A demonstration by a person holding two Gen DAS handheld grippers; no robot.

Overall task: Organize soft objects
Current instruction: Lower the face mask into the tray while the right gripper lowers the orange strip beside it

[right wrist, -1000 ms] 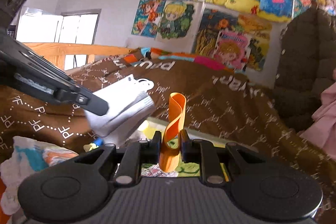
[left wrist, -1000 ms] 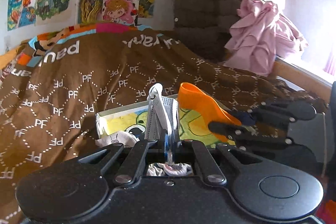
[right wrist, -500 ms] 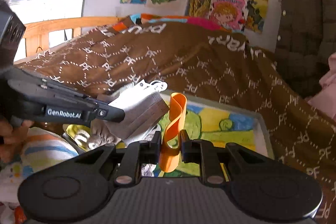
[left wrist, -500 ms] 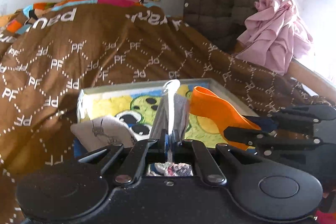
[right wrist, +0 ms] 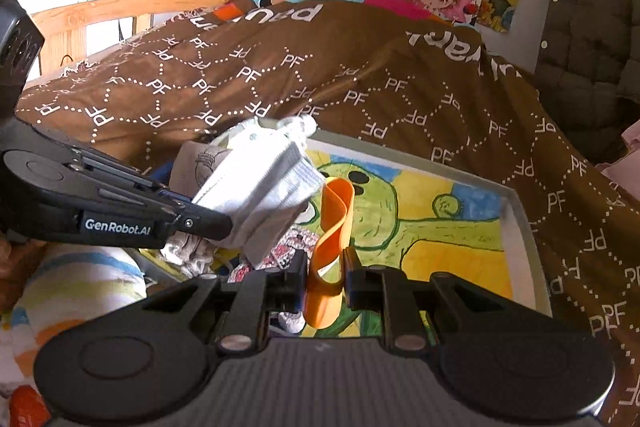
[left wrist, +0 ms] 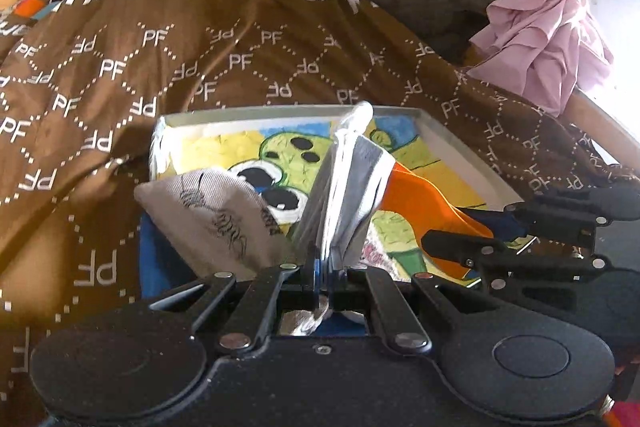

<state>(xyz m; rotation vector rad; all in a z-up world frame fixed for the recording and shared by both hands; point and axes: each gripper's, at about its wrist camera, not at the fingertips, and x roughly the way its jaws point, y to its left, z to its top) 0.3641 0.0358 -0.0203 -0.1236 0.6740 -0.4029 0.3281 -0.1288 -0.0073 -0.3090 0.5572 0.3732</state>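
Face masks (left wrist: 344,187) (a folded white-grey stack): clamped in left gripper (left wrist: 326,273), held above tray (left wrist: 460,147) on brown blanket (left wrist: 240,39). Orange band (right wrist: 332,227): pinched in right gripper (right wrist: 325,269), also over tray. Probable faults:
- Stack fanning at free end; likely to splay or shed a layer on release.
- Band springy; may uncurl and roll past tray rim.
- Grippers close together; risk of snagging mask loops on band.
- Grey pouch (left wrist: 208,211) at tray's near-left corner; may block placement.
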